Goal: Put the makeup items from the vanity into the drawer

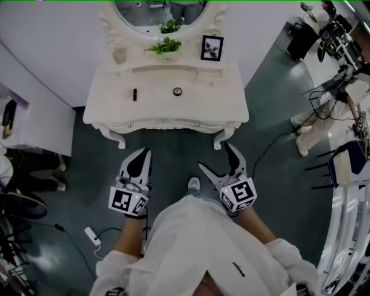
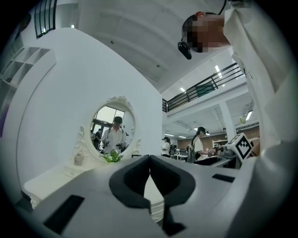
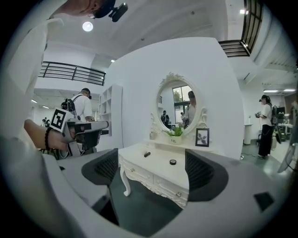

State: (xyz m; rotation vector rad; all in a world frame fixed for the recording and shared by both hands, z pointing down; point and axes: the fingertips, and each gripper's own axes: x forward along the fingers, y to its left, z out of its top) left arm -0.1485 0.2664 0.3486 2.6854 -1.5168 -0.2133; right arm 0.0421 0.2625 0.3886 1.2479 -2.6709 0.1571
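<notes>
The white vanity (image 1: 110,110) stands ahead of me, both drawers in its front shut. On its top lie a small black tube (image 1: 134,94) and a round black compact (image 1: 177,91). The right gripper view shows the same tube (image 3: 146,154) and compact (image 3: 172,161). My left gripper (image 1: 144,152) hovers over the floor short of the vanity's front, jaws together and empty; its tips (image 2: 149,160) meet in its own view. My right gripper (image 1: 214,155) hangs beside it near the vanity's right leg, jaws spread wide with nothing between them, framing the vanity (image 3: 153,176).
At the back of the vanity are a potted plant (image 1: 166,47), a framed picture (image 1: 211,47), a glass jar (image 1: 119,54) and an oval mirror (image 1: 159,11). A white power strip (image 1: 91,235) lies on the floor left of me. People and cables crowd the right side (image 1: 332,104).
</notes>
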